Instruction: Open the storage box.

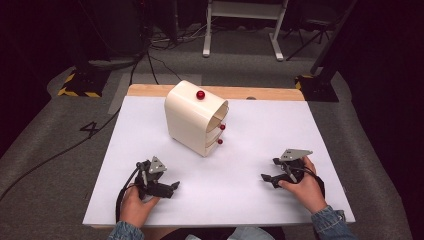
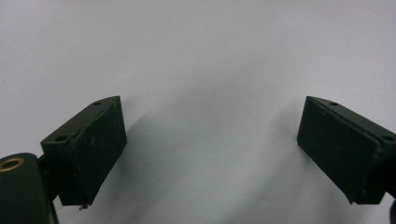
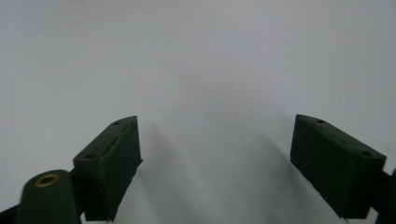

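A cream-coloured small drawer cabinet [image 1: 194, 118] stands at the back middle of the white table [image 1: 240, 150], with a red knob [image 1: 200, 94] on top and two red drawer knobs [image 1: 221, 134] on its front, which faces right. My left gripper [image 1: 175, 186] rests on the table near the front left, held by a hand, its jaws pointing right. In the left gripper view the left gripper [image 2: 210, 149] is open over bare table. My right gripper [image 1: 265, 177] lies near the front right, jaws pointing left. The right gripper [image 3: 215, 163] is open too, holding nothing.
The table's wooden back edge [image 1: 260, 93] shows behind the white surface. Beyond it on the grey floor are cables [image 1: 150, 60], a white frame's legs [image 1: 240, 30] and black stand bases with yellow-striped tape [image 1: 80, 82]. Both forearms enter from the bottom edge.
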Demonstrator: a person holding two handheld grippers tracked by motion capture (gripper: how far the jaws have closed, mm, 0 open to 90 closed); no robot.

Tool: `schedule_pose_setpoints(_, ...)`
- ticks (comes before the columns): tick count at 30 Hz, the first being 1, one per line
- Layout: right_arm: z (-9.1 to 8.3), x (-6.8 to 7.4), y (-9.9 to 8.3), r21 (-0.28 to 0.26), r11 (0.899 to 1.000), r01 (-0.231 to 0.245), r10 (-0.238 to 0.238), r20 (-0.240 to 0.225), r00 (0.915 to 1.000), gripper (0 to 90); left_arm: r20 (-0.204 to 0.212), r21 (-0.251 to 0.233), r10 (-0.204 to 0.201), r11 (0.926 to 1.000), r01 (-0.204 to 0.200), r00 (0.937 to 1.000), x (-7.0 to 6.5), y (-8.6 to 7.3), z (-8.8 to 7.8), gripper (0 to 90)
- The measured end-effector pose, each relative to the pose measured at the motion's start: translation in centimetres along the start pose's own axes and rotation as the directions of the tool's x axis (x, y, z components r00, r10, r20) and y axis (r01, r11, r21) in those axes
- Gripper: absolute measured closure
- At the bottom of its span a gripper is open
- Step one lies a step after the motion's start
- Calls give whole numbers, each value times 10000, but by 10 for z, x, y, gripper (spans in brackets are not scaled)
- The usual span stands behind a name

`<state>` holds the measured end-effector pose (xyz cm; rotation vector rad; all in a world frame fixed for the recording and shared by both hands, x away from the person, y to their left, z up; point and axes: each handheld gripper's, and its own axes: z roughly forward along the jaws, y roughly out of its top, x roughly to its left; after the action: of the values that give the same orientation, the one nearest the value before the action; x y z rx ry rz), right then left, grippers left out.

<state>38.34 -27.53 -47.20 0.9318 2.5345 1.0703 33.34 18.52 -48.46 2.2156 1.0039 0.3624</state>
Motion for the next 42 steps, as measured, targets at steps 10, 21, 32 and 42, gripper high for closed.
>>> schedule_pose_setpoints(10,-29,2,17,-869,9959,-250,199,-584,9981,274,-18,-2,12,10000,-12,10000,0,0,0,84)
schedule_pose_setpoints(21,-34,8,55,-2187,9737,632,-816,-761,9938,274,-23,-15,36,10000,-36,10000,0,0,0,84)
schedule_pose_setpoints(32,-1,13,85,-2704,9606,634,-952,-1058,9898,326,-16,-19,31,10000,-31,10000,0,0,0,84)
schedule_pose_setpoints(42,43,19,108,-2986,9502,895,-1391,-1492,9790,480,-13,-20,34,10000,-34,10000,0,0,0,84)
